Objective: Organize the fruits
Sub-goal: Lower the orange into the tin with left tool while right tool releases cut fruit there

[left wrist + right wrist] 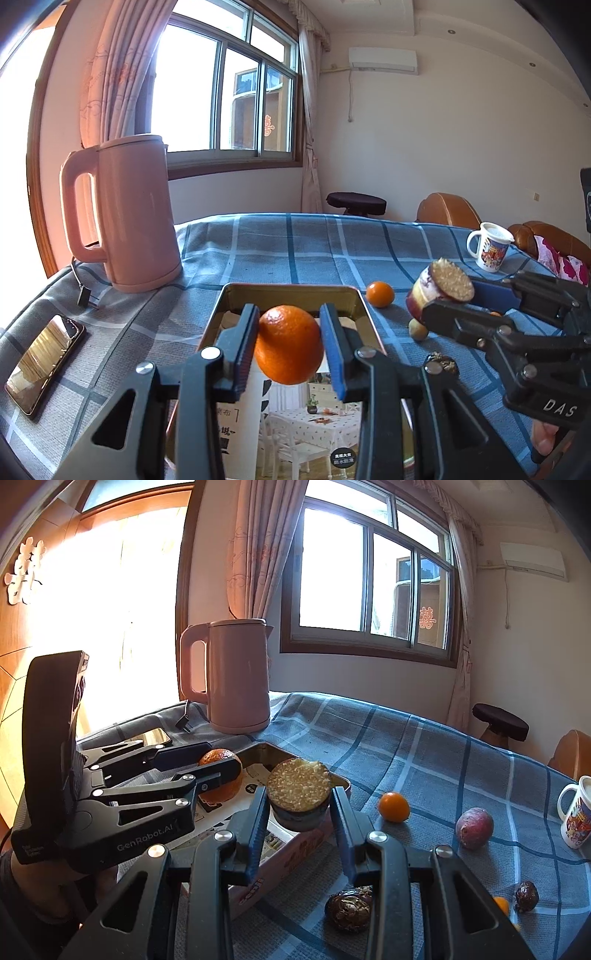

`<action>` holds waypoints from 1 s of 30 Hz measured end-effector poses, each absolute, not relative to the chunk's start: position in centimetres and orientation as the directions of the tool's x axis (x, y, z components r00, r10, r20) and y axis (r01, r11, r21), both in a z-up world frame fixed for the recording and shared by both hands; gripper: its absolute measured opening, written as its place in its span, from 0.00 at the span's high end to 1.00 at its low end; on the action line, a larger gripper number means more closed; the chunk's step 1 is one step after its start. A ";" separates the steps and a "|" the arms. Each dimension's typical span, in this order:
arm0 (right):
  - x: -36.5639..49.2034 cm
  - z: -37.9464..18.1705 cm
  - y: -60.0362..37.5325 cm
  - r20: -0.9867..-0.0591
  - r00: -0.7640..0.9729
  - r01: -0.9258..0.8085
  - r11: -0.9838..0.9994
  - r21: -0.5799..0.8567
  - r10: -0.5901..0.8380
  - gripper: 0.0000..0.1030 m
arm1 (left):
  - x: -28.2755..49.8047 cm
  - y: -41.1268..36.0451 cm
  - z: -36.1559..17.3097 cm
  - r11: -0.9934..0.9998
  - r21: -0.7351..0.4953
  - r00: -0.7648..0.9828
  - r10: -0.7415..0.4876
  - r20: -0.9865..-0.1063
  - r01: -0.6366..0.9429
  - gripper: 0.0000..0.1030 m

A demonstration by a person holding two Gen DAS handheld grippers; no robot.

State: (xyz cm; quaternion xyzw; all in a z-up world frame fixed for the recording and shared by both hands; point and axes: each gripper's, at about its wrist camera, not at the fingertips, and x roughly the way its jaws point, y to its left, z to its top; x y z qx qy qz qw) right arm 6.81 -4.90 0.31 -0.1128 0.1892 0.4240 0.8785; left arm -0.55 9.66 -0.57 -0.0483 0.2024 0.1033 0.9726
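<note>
My left gripper (pixel 289 314) is shut on a large orange (pixel 290 350), holding it over the open metal tin (pixel 288 286). The pads press on both sides of the fruit. My right gripper (pixel 299 794) is shut on a short purple-skinned cane piece (pixel 298 781) with a yellow cut end, above the tin's near right corner (pixel 340 781). From the left wrist view the right gripper (pixel 448 299) and the cane piece (pixel 452 282) hang just right of the tin. In the right wrist view the left gripper (pixel 221 760) shows at the left with the orange (pixel 216 756).
On the blue checked cloth lie a small orange (pixel 394 806), a purple passion fruit (pixel 474 828) and two dark wrinkled fruits (pixel 349 908). A pink kettle (pixel 136 214) stands behind the tin, a phone (pixel 44 365) at the left, a mug (pixel 489 247) at the far right.
</note>
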 end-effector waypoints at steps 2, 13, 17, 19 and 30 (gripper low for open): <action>6.9 0.3 -4.4 -0.433 0.564 -0.790 0.611 -0.037 0.703 0.65 | -0.5 10.0 -0.5 0.973 -0.052 0.895 0.183 -0.406 -0.223 0.80; 7.3 -0.9 -2.0 -0.480 0.544 -0.798 0.601 -0.044 0.688 0.65 | -0.2 11.9 -1.2 0.963 -0.083 0.879 0.198 -0.434 -0.257 0.80; 7.5 -1.7 -0.9 -0.507 0.523 -0.811 0.584 -0.048 0.685 0.65 | -0.3 12.4 -1.3 0.957 -0.088 0.873 0.213 -0.439 -0.278 0.70; 7.3 -2.1 -0.5 -0.516 0.513 -0.818 0.574 -0.050 0.686 0.65 | -0.4 12.7 -1.3 0.953 -0.090 0.870 0.223 -0.439 -0.289 0.61; 6.5 -3.0 0.6 -0.548 0.468 -0.842 0.539 -0.038 0.693 0.54 | -1.1 13.9 -1.2 0.925 -0.109 0.864 0.292 -0.411 -0.364 0.10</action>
